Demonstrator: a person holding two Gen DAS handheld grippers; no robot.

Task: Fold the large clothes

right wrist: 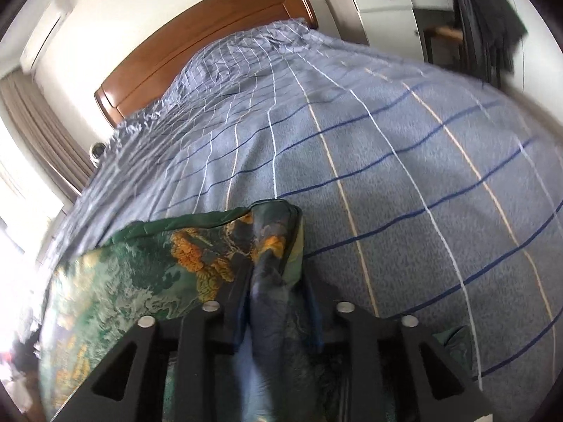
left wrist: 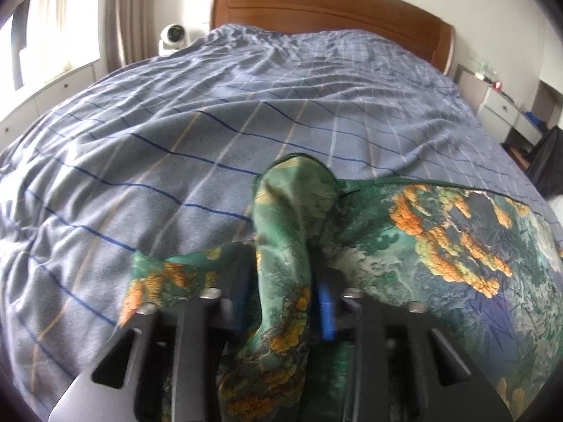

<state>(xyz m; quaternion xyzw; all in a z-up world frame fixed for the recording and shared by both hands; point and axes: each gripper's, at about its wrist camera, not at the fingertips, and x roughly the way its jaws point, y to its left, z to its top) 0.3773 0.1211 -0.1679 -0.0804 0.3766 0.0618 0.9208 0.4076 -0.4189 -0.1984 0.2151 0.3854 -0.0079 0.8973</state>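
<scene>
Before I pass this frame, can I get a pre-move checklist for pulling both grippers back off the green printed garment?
1. Left gripper released: cannot tell; a fold of garment stands between its fingers.
2. Right gripper released: cannot tell; bunched cloth sits between its fingers.
3. Garment lying on the bed cover: ok.
4. Far edge flat: not ok, a corner humps up.
5. Bed cover beyond clear of other clothes: ok.
</scene>
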